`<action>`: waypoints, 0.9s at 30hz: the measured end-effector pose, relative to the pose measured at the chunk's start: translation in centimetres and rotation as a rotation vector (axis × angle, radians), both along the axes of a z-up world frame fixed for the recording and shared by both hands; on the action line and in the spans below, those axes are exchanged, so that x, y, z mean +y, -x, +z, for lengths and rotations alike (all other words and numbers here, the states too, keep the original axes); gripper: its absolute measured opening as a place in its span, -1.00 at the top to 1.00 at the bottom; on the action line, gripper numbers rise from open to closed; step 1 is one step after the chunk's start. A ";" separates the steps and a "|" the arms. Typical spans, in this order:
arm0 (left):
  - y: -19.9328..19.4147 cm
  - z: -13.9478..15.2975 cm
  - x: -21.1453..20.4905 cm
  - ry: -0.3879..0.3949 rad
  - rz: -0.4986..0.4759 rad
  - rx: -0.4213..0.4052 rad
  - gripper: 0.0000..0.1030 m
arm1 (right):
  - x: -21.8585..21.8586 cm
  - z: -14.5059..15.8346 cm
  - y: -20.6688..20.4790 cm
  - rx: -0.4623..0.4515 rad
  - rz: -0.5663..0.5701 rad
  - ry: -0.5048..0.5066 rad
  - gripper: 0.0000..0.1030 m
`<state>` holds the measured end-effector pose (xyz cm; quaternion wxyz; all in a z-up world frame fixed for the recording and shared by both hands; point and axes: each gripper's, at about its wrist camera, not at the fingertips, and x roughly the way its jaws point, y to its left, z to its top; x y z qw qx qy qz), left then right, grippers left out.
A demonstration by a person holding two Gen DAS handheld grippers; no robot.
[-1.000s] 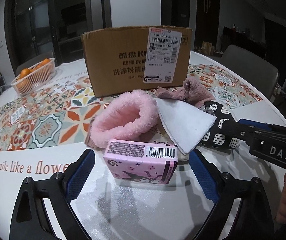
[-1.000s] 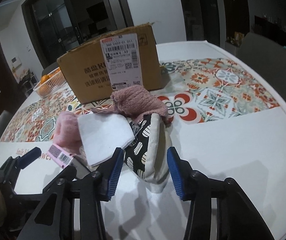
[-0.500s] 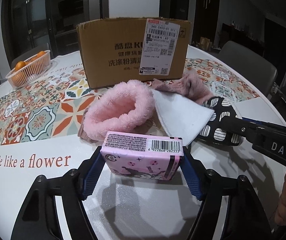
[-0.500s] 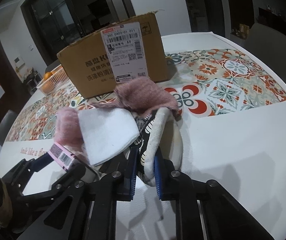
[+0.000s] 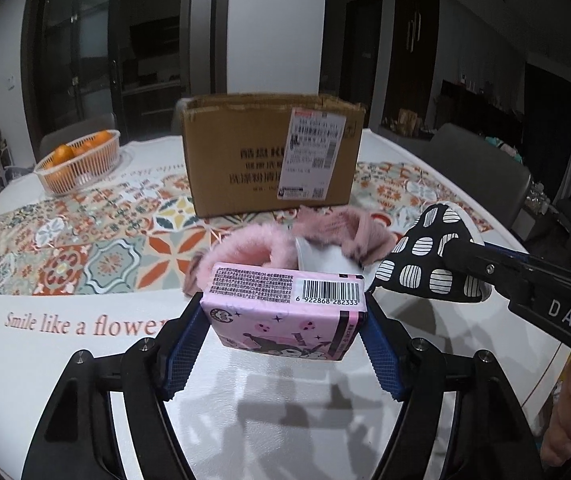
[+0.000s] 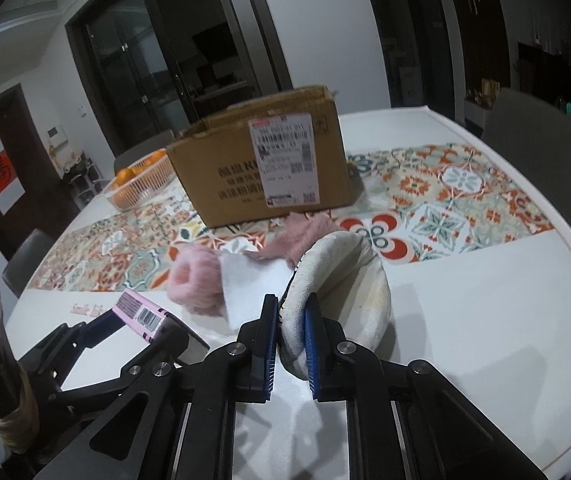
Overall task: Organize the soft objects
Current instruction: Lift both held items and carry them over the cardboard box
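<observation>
Bare white tabletop (image 6: 485, 300) lies open to the right; ahead, the pink fluffy slipper (image 5: 245, 250) and white cloth (image 6: 253, 280) crowd the approach to the cardboard box (image 5: 269, 160), basket of oranges (image 5: 79, 160) far left.

- Dim room; overhead light gives soft glare on the glossy white round table (image 5: 269, 392).
- Gripper shadows fall on it.
- Fisheye bends edges, corners black.
- Brown cardboard box (image 6: 221, 168) print slightly blurred.
</observation>
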<state>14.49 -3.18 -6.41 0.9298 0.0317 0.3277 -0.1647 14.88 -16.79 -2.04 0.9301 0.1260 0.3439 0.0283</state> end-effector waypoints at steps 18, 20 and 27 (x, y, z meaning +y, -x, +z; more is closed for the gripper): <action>0.0 6.4 1.1 0.021 0.033 -0.156 -0.42 | 1.1 5.5 1.0 -0.170 0.003 0.027 0.73; -0.3 7.0 1.1 0.020 0.036 -0.177 -0.42 | 1.2 6.1 0.7 -0.190 0.003 0.031 0.73; -2.2 9.5 1.1 0.024 0.044 -0.249 -0.42 | 1.3 8.1 -0.9 -0.263 0.003 0.036 0.73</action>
